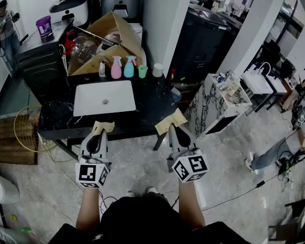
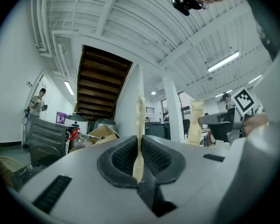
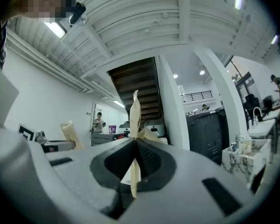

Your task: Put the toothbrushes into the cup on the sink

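**Head view: two toothbrush packets, one in each gripper**

Pinching a flat beige paper packet point(image 1: 104, 126) in the left gripper point(image 1: 100, 134), jaws nearly closed on its thin edge. Pinching a second packet point(image 1: 172, 119) the same way in the right gripper point(image 1: 173, 131). Both on edge between the pads, poking past the jaw tips. Printed "TOOTH" low on the second, read from the left gripper view; rest unreadable. Held just short of the dark counter point(image 1: 152, 103). Beyond: one white sink point(image 1: 81, 91); behind it one pink spray bottle point(image 1: 116, 68), one teal spray bottle point(image 1: 129, 67), one green cup point(image 1: 143, 71), one white cup point(image 1: 157, 70).
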Demonstrator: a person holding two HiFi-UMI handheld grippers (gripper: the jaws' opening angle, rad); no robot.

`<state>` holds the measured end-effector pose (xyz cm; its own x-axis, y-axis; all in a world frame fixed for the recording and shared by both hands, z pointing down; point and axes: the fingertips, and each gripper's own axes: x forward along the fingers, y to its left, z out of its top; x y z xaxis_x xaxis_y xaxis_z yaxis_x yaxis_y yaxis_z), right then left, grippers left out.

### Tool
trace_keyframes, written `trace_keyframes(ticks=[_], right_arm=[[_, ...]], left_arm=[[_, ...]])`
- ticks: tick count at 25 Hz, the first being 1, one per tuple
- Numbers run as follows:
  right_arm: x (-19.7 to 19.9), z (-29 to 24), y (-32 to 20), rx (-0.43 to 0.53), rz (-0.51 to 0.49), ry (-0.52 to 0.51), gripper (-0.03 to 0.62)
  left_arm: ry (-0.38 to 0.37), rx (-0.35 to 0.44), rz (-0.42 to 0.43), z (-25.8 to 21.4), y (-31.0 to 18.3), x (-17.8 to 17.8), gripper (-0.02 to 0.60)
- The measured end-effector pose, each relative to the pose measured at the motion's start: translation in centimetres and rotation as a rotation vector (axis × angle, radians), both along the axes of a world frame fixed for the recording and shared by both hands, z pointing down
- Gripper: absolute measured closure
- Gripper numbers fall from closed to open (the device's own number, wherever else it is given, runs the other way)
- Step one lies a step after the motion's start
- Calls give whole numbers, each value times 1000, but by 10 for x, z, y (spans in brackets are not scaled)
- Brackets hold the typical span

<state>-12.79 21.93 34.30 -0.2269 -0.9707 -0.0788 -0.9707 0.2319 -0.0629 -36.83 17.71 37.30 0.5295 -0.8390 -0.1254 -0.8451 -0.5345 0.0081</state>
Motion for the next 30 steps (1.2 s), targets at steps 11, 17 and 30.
trace_keyframes(ticks=[11,17,30], right_arm=[[-6,1,-1,11,-20,-30,588],[-5,5,0,-2,-12,-43,588],[24,4,-2,3,-10,-55,588]], left_arm=[[1,-4,-3,5,-2,-4,554],[3,-20,4,12,-3,-4,554],[-9,-28,4,14,-8,24,554]])
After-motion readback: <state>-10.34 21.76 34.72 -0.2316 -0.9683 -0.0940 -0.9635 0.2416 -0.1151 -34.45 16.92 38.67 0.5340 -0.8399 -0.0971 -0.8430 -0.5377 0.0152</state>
